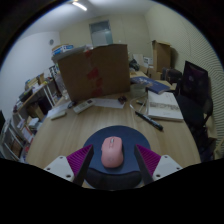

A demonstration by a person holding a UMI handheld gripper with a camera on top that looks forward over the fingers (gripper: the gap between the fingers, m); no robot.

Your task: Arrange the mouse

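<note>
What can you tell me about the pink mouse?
The pink mouse is a small, smooth, plastic-looking computer mouse with a faint seam running down its middle. It lies flat on a round dark mouse pad on the wooden table. It sits between the open fingers of the gripper, with a gap each side.
</note>
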